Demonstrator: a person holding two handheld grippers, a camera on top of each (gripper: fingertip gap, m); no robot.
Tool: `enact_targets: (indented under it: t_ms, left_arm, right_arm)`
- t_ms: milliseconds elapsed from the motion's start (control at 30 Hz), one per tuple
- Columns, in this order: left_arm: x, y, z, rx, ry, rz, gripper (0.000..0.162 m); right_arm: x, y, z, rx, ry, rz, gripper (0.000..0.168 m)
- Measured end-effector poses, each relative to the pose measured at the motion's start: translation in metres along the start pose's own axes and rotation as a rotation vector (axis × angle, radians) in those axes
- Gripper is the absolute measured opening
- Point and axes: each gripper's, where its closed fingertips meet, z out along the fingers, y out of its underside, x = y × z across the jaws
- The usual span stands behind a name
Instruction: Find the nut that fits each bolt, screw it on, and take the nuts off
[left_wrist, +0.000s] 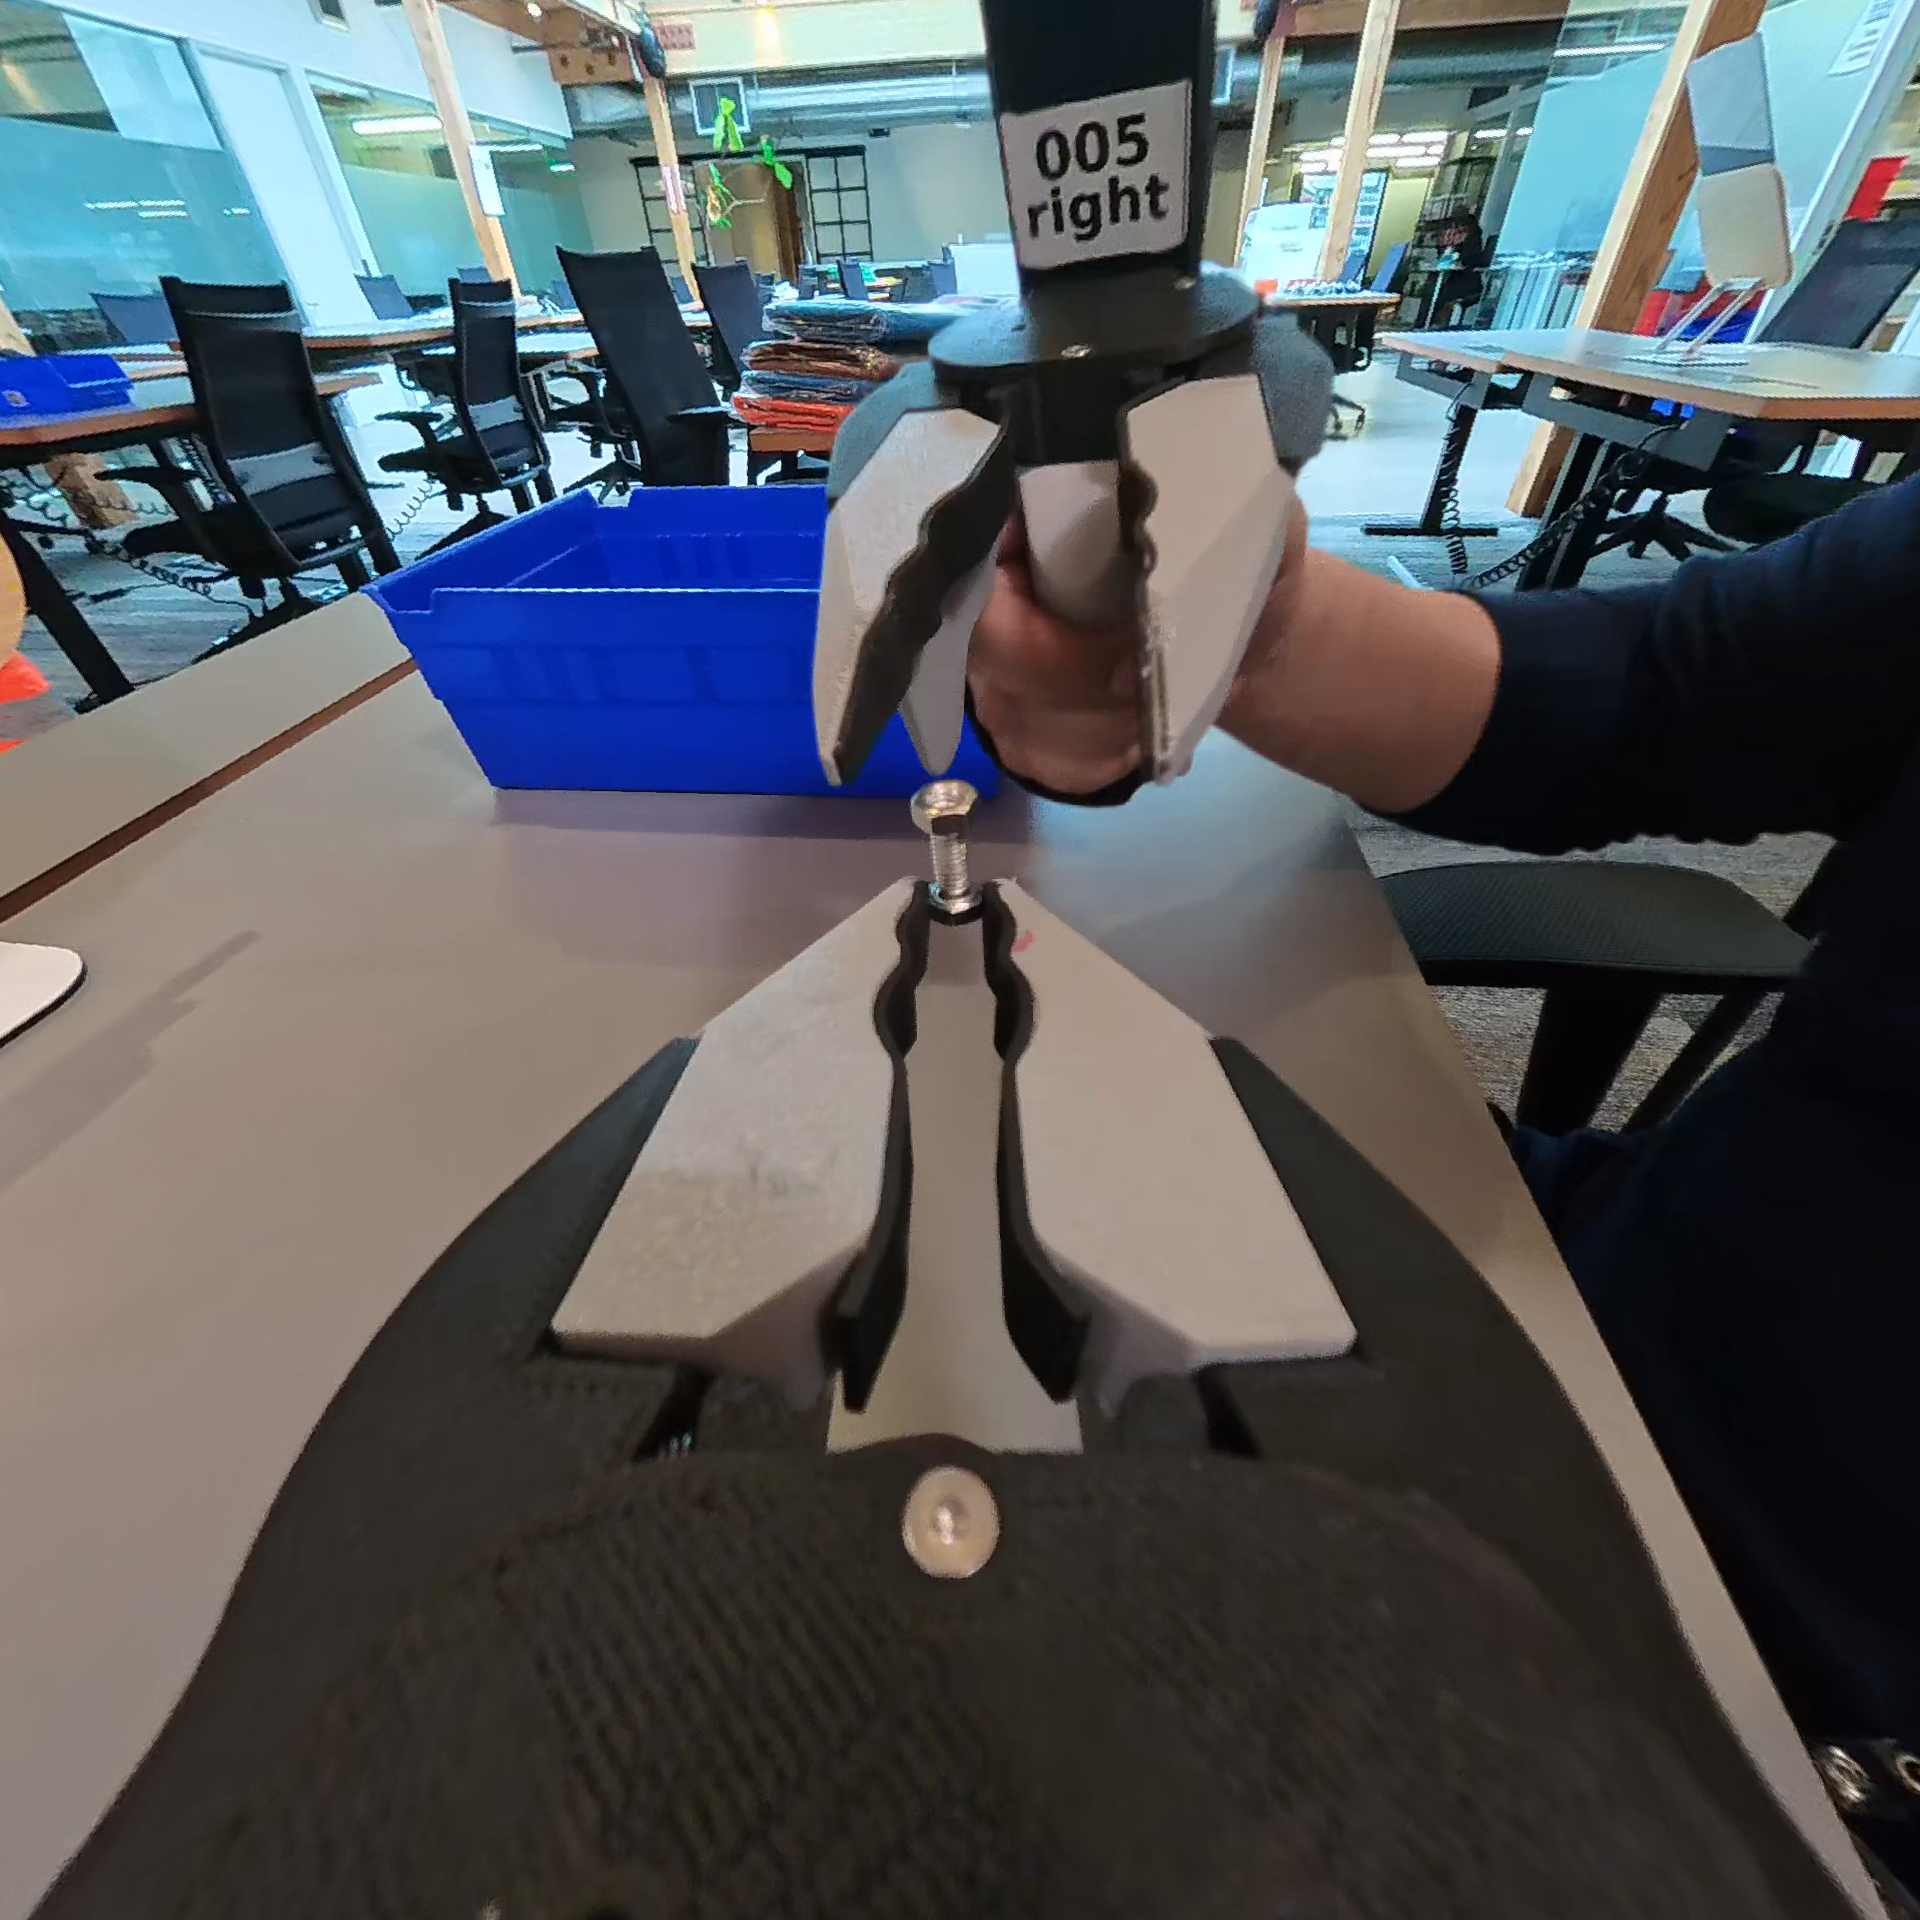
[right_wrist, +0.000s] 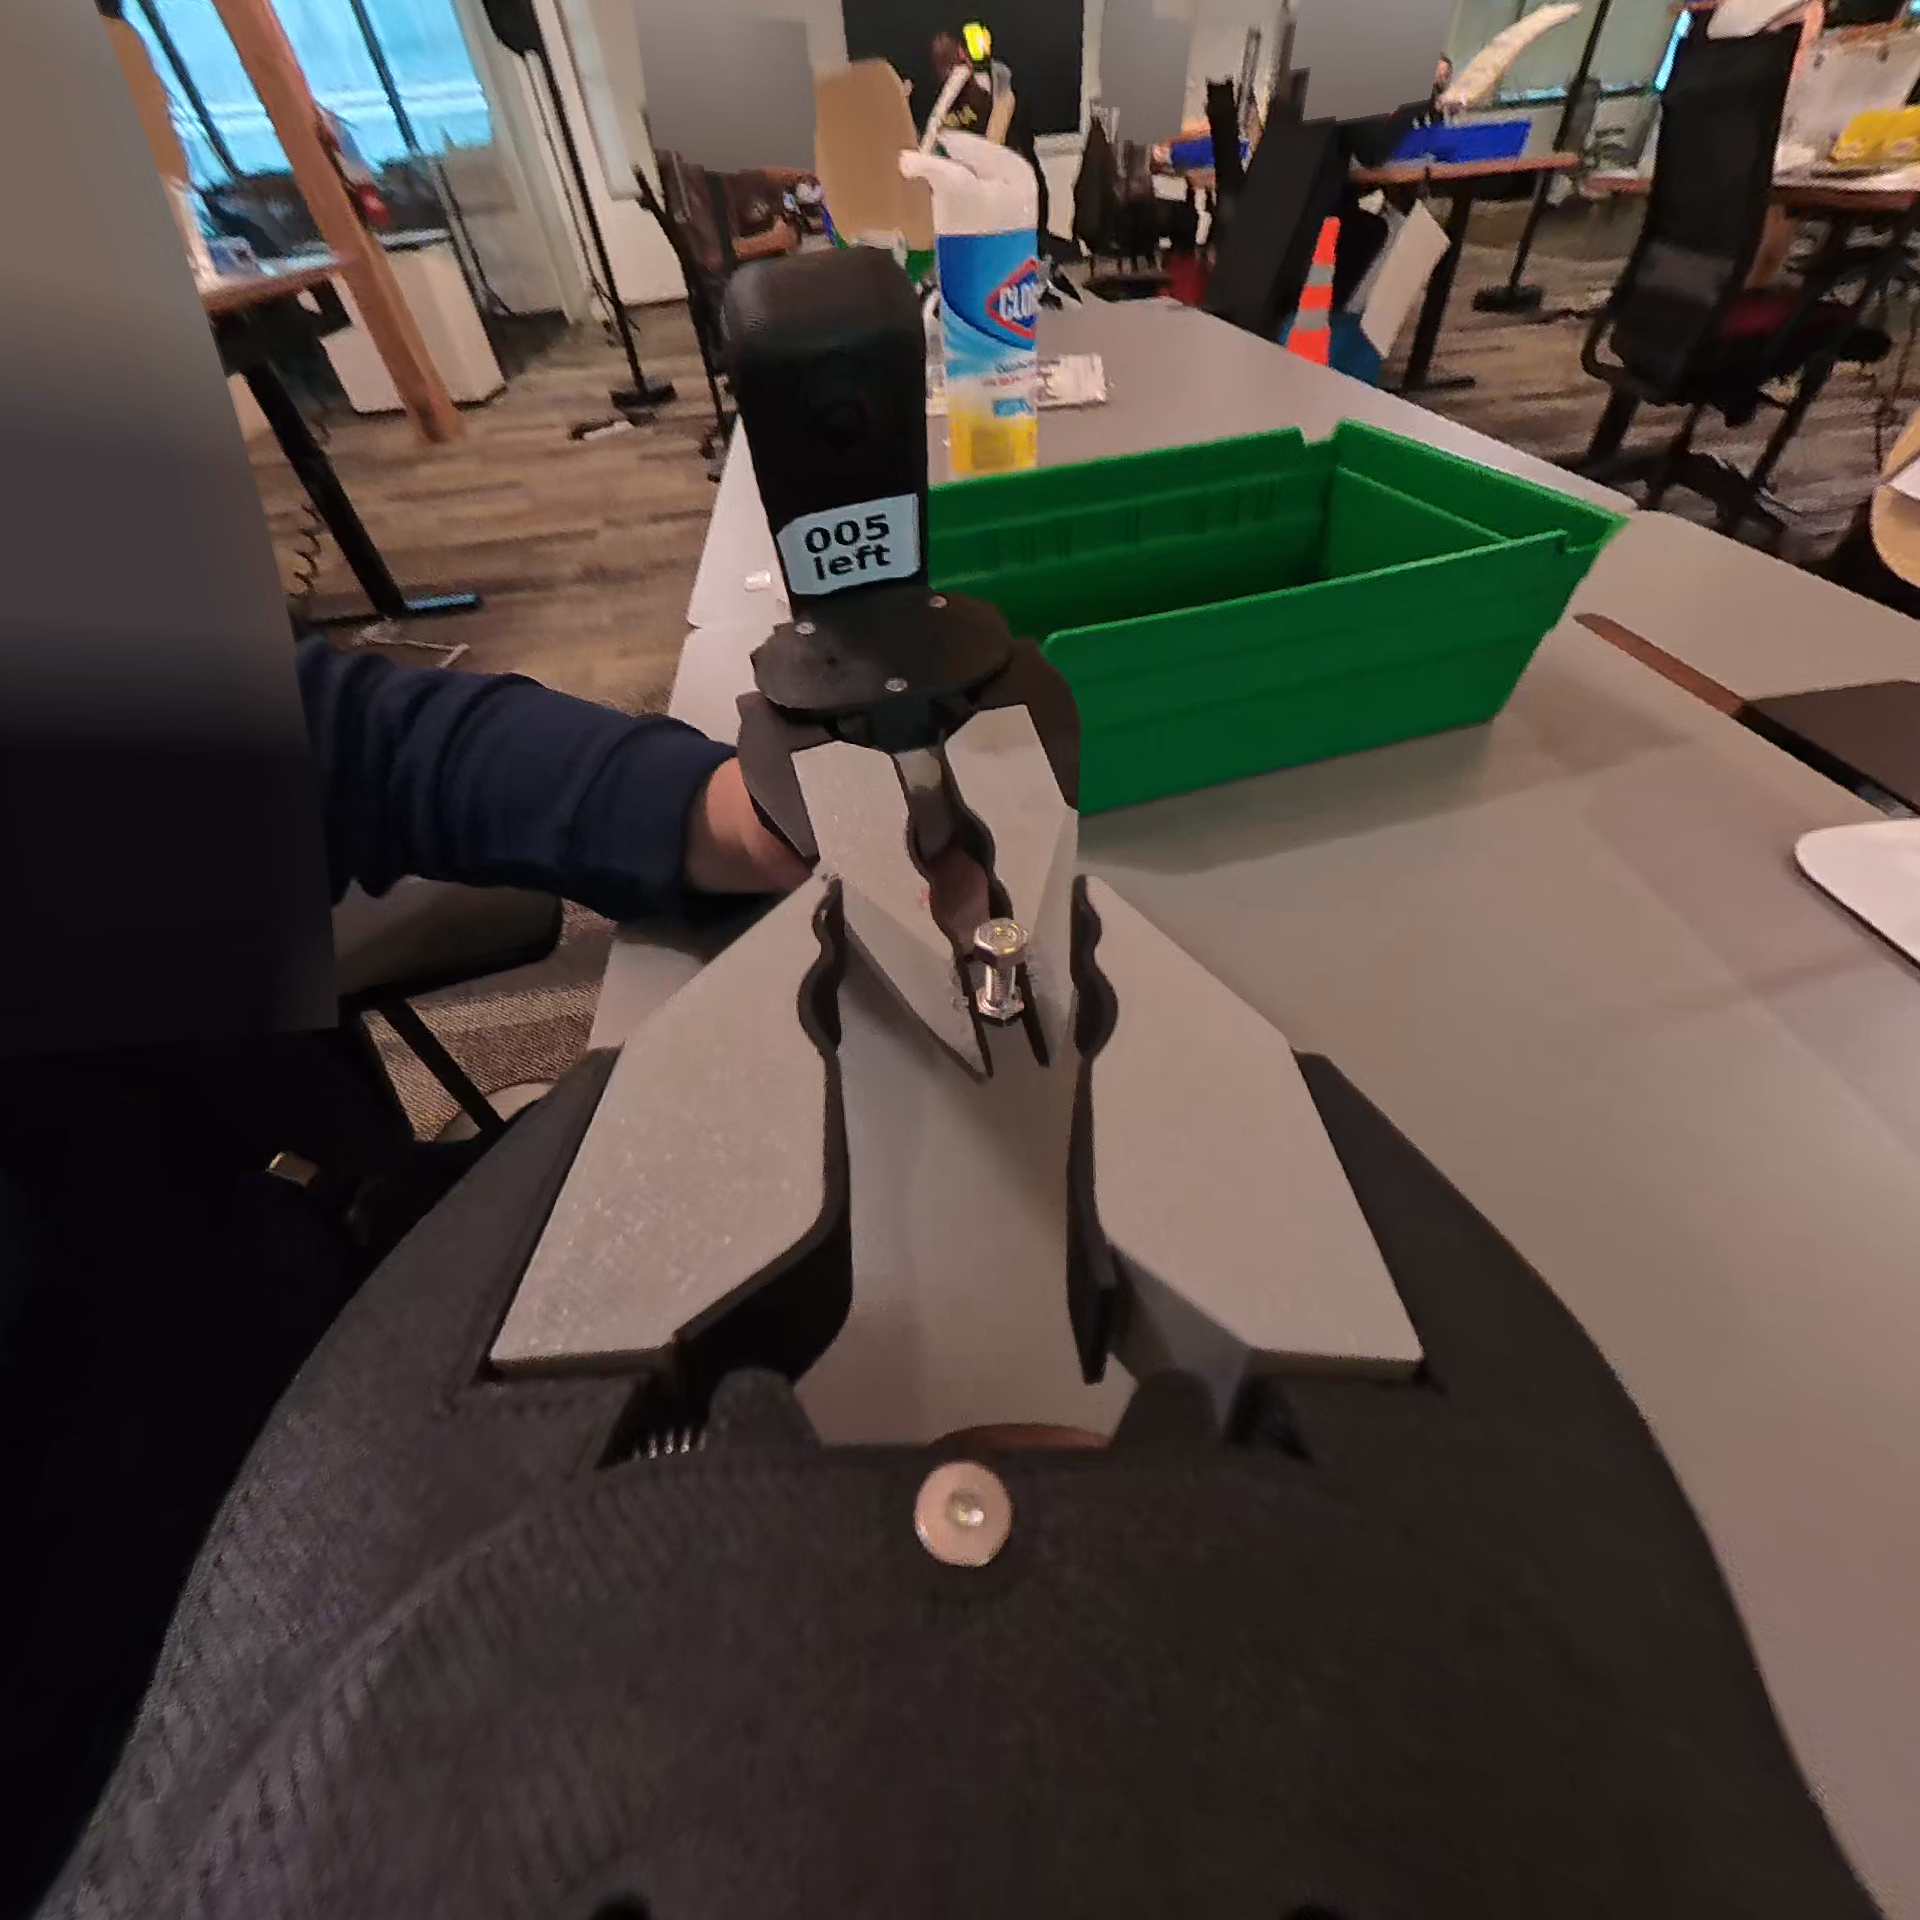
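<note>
While left gripper (left_wrist: 956, 896) clamps one bolt (left_wrist: 941, 844) by its one nut (right_wrist: 998, 1004) | right gripper (right_wrist: 956, 935) spread, holding nothing | bins: one blue (left_wrist: 644, 665), one green (right_wrist: 1299, 644)

Each gripper is built alike – the left gripper (left_wrist: 951, 902) and the right gripper (right_wrist: 956, 904) both have a broad black body with a ribbed, printed texture and one silver round-headed screw (left_wrist: 950, 1523) set at its middle. From it run two pale grey, wedge-shaped fingers (left_wrist: 774, 1132) lined on the inner edge with black wavy pads (right_wrist: 826, 1049). Seen from the other side, each carries a tall black post (right_wrist: 826, 416) on a round black plate fixed with small screws, bearing a white label (left_wrist: 1096, 177) – its writing left aside. The person wears a dark navy long sleeve (left_wrist: 1683, 665), seen on both arms
</note>
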Motion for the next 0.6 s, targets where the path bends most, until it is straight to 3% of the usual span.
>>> enact_targets:
  t_ms: [600]
  left_arm:
    - [0.005, -0.004, 0.0, 0.018, 0.021, 0.001, 0.008]
  right_arm:
    - [-0.008, 0.006, 0.015, 0.03, -0.043, -0.016, 0.039]
